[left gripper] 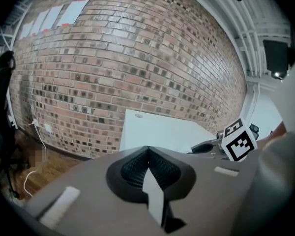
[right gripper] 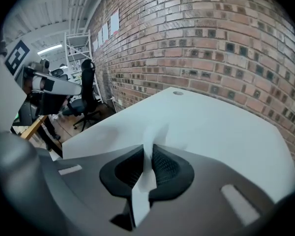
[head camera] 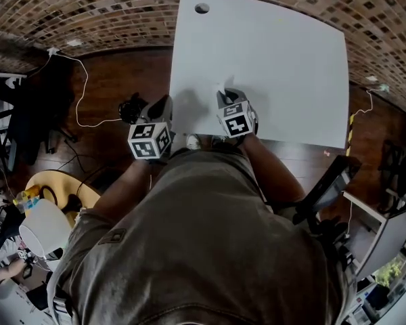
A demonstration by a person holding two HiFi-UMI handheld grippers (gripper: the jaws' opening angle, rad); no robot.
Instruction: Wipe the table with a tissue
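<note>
Tissue (right gripper: 154, 134): white, thin, pinched between the jaws of the right gripper (right gripper: 150, 149). Its free end stands just past their tips. We find it at lower centre of the head view, at the near edge of the table (head camera: 277, 59); whether it touches the top we cannot tell.

Left gripper (head camera: 164, 103): jaws together on nothing, left of the table's edge.

Step, as we judge it: wiping at its start. The next move calls for pressing the tissue down and sweeping.
</note>
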